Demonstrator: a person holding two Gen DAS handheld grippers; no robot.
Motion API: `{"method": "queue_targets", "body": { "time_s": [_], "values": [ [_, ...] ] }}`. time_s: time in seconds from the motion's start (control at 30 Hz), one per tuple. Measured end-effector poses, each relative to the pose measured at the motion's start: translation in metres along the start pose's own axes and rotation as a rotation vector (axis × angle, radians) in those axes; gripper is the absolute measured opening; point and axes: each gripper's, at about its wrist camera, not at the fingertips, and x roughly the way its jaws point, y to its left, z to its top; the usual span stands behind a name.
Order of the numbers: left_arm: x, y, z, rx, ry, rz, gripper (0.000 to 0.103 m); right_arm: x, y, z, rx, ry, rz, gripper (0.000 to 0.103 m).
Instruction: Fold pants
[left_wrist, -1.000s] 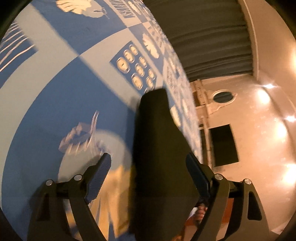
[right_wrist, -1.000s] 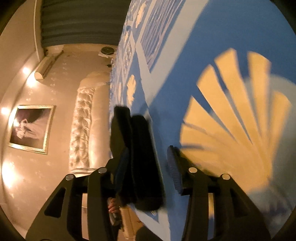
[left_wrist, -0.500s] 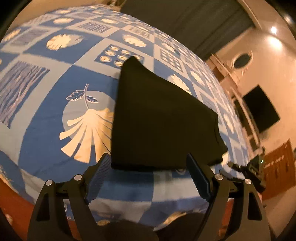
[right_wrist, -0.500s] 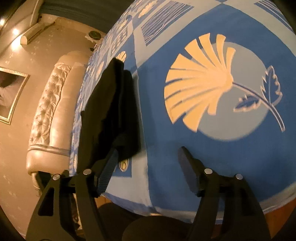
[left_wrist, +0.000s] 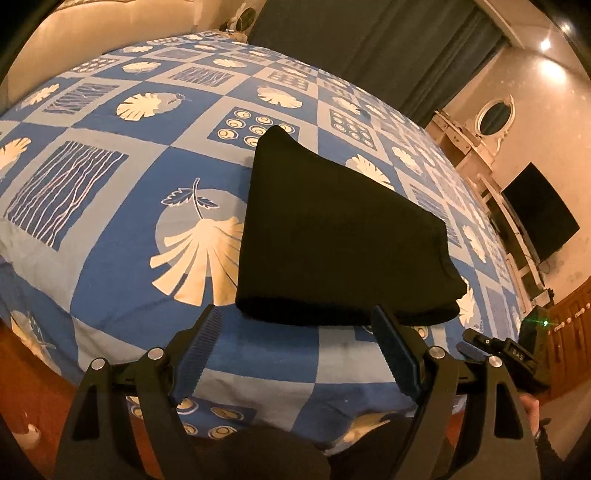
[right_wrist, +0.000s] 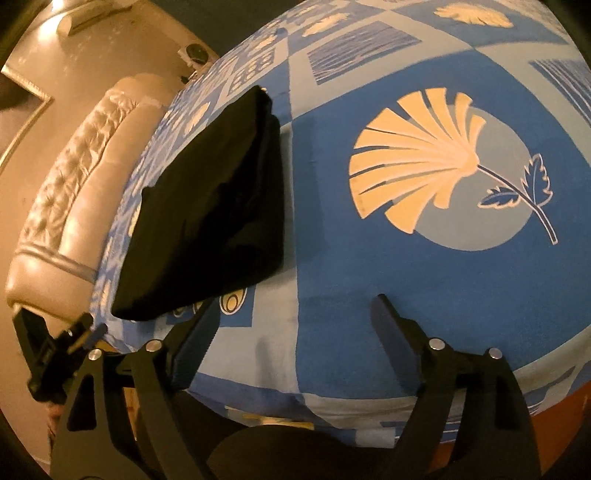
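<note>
The black pants (left_wrist: 332, 243) lie folded into a compact stack on the blue patterned bedspread (left_wrist: 122, 206), near the bed's front edge. My left gripper (left_wrist: 295, 332) is open and empty, held just short of the stack's near edge. In the right wrist view the pants (right_wrist: 210, 206) lie to the left. My right gripper (right_wrist: 295, 317) is open and empty, over bare bedspread (right_wrist: 406, 280) to the right of the stack. Neither gripper touches the pants.
A padded beige headboard (right_wrist: 70, 184) runs along the bed's side. Dark curtains (left_wrist: 369, 44), a dresser with an oval mirror (left_wrist: 495, 118) and a wall TV (left_wrist: 539, 214) stand beyond the bed. Wooden floor (left_wrist: 33, 398) shows below the bed edge.
Both grippers have drawn back and up from the pants, from close against the stack to beyond the bed's front edge. The folded pants stay flat on the bed.
</note>
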Motion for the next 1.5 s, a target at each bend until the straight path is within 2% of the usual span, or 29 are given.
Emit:
{"method": "queue_targets", "body": {
  "time_s": [0.1,0.17,0.33,0.47,0.77,0.9,0.93,1.0,1.1,1.33,1.5],
  "values": [
    [0.004,0.004,0.003,-0.006,0.004,0.0,0.082,0.002,-0.002,0.003,0.017,0.0,0.037,0.089],
    [0.009,0.011,0.007,-0.029,0.013,-0.017,0.082,0.005,-0.008,0.01,0.058,0.014,0.12,0.089],
    [0.027,0.028,0.019,-0.056,0.023,-0.015,0.082,0.022,-0.018,0.029,0.182,0.06,0.408,0.089],
    [0.044,0.041,0.021,-0.079,0.051,-0.013,0.082,0.036,-0.017,0.036,0.197,0.069,0.468,0.089],
    [0.058,0.051,0.023,-0.088,0.055,-0.053,0.082,0.052,-0.016,0.049,0.234,0.043,0.487,0.089],
    [0.06,0.054,0.022,-0.107,0.058,-0.068,0.085,0.055,-0.016,0.052,0.252,0.035,0.485,0.089],
    [0.061,0.055,0.022,-0.106,0.058,-0.071,0.085,0.056,-0.015,0.052,0.255,0.036,0.481,0.087],
    [0.06,0.055,0.022,-0.103,0.056,-0.071,0.085,0.059,-0.015,0.054,0.247,0.052,0.436,0.063],
    [0.06,0.055,0.022,-0.11,0.059,-0.075,0.085,0.064,-0.023,0.05,0.258,0.071,0.429,0.046],
    [0.059,0.058,0.023,-0.121,0.067,-0.088,0.085,0.063,-0.027,0.047,0.268,0.076,0.46,0.036],
    [0.056,0.072,0.024,-0.191,0.071,-0.154,0.085,0.061,-0.034,0.048,0.277,0.078,0.477,0.034]
  ]
}}
